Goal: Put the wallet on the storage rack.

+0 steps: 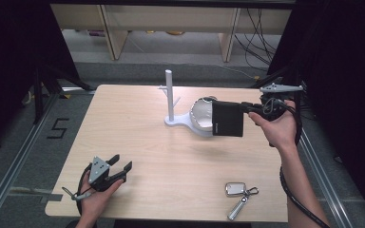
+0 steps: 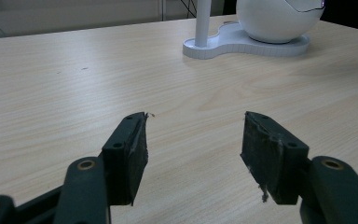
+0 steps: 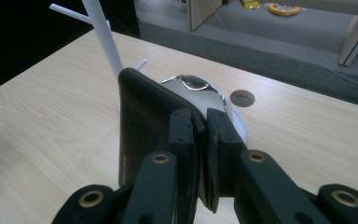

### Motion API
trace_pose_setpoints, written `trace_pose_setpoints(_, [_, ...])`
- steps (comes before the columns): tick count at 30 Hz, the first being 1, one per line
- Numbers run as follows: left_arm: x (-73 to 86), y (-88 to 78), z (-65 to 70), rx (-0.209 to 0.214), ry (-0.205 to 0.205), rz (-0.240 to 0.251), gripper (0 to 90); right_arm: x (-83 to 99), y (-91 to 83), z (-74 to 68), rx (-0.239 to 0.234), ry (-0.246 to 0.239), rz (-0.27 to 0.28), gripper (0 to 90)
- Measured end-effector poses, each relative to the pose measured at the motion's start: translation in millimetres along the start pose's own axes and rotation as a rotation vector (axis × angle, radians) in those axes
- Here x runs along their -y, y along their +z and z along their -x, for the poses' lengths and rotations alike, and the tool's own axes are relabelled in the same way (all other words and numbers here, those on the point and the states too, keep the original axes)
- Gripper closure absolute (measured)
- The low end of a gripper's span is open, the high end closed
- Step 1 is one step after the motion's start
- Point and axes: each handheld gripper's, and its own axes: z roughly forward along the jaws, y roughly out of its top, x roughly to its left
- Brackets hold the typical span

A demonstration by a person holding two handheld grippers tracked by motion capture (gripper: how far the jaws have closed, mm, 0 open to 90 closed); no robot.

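Observation:
My right gripper (image 1: 246, 110) is shut on a black leather wallet (image 1: 227, 118), held on edge above the table at the right, in front of the white bowl (image 1: 200, 114). In the right gripper view the pads (image 3: 182, 140) pinch the wallet (image 3: 144, 116) by its edge, with the bowl (image 3: 200, 88) just behind it. The bowl sits on a white stand (image 1: 177, 122) with a tall pole (image 1: 169, 92) and side pegs. My left gripper (image 1: 121, 164) rests at the near left corner, open with nothing between its pads (image 2: 133, 149). A key fob with keys (image 1: 239, 194) lies at the near right.
The white stand's base (image 2: 242, 44) and bowl (image 2: 279, 18) lie ahead of the left gripper across bare wood. A round cable hole (image 3: 242, 98) is cut in the tabletop beyond the bowl. Wooden furniture legs and cables stand past the far edge.

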Motion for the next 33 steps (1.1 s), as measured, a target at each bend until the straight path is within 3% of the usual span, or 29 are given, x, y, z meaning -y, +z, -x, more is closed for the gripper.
trace_pose_setpoints(15, [-0.1,-1.2,0.2,-0.004,-0.003,-0.005,39.7,-14.1,20.5,-2.5,-0.015,0.012,0.013,82.0])
trace_pose_setpoints(17, [-0.1,-1.4,0.0,-0.003,-0.005,-0.004,39.7,-16.2,25.6,-0.7,-0.022,-0.005,0.018,81.9])
trace_pose_setpoints(18, [-0.1,-1.4,0.1,-0.003,-0.005,-0.004,39.7,-16.9,26.7,-1.9,-0.022,0.013,0.014,81.9])
trace_pose_setpoints(20, [0.0,-1.3,0.2,-0.003,-0.005,-0.004,39.7,-18.0,28.3,-0.5,-0.011,-0.01,0.018,81.9])
trace_pose_setpoints(22, [0.0,-1.3,0.5,-0.003,-0.003,-0.004,39.7,-19.5,32.5,-2.0,-0.021,0.011,0.018,81.9])
trace_pose_setpoints(24, [0.0,-1.2,0.8,-0.002,-0.005,-0.002,39.7,-21.5,35.6,-0.5,-0.019,-0.008,0.022,81.9])
trace_pose_setpoints(27, [0.6,-0.6,0.6,0.0,-0.006,0.011,39.7,-24.2,38.9,-2.6,-0.021,0.019,0.016,81.9])
trace_pose_setpoints(28, [-0.1,-1.6,0.4,-0.004,-0.003,-0.006,39.7,-25.3,40.8,-1.1,-0.019,0.003,0.021,81.9])
trace_pose_setpoints(29, [0.6,-0.7,0.6,0.0,-0.006,0.011,39.7,-26.5,41.5,0.2,-0.015,-0.009,0.019,81.9])
trace_pose_setpoints(30, [0.0,-2.0,0.2,-0.004,0.003,-0.01,39.7,-27.2,42.9,-1.5,-0.019,0.015,0.021,81.9])
trace_pose_setpoints(33, [0.0,-2.0,0.2,-0.004,0.003,-0.008,39.8,-31.3,47.5,-0.3,-0.007,-0.004,0.028,81.9])
